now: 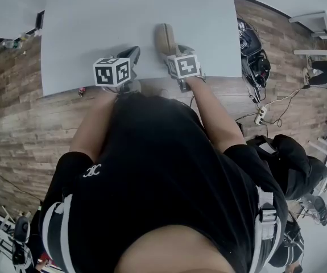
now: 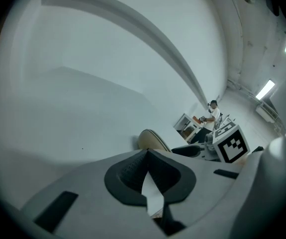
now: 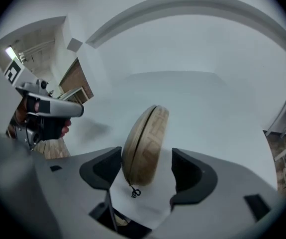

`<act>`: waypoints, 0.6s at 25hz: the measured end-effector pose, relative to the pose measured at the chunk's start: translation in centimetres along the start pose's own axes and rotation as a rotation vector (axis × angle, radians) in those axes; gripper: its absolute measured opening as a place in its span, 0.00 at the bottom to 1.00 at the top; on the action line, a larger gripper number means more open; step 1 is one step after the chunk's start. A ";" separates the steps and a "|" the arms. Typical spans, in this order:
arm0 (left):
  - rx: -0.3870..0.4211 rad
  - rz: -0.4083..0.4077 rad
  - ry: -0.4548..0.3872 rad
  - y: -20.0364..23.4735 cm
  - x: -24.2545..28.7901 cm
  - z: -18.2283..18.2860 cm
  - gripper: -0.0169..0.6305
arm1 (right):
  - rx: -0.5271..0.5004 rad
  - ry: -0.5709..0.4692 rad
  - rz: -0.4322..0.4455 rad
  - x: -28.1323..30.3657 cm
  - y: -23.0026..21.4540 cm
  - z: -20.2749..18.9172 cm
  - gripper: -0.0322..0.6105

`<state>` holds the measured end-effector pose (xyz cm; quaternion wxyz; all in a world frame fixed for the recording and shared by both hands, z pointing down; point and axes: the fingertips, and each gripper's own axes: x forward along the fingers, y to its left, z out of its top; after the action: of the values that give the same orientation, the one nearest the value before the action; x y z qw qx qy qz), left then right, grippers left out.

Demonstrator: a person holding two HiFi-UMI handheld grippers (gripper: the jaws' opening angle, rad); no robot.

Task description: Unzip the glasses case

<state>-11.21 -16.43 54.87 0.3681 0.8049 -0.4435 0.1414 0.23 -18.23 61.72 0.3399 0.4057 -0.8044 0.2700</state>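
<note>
Zipped shut, the tan glasses case (image 3: pixel 145 146) stands on edge on the white desk (image 3: pixel 222 98) between the right gripper's (image 3: pixel 146 169) open jaws, apparently to be steadied; the left gripper (image 2: pixel 147 171), jaws shut and empty, hovers beside it.

Glasses case (image 3: pixel 145 146) — textured, matt cloth; table (image 1: pixel 95 27) smooth.

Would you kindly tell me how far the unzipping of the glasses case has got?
Done: nothing yet. The tan oval glasses case sits on the white table, its seam looking closed and its small zip pull at the near end. In hand: the right claw stands open around the case; the left claw is shut, empty. Left: grip and pull the zip.
</note>
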 end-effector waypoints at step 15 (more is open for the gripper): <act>0.075 0.119 -0.112 0.6 -1.1 4.4 0.03 | 0.162 -0.488 0.026 -12.3 -1.0 11.0 0.07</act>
<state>-12.77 -19.13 51.56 0.3035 0.7967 -0.5050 0.1344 2.90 -20.83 45.64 0.0985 0.4746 -0.8434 0.2319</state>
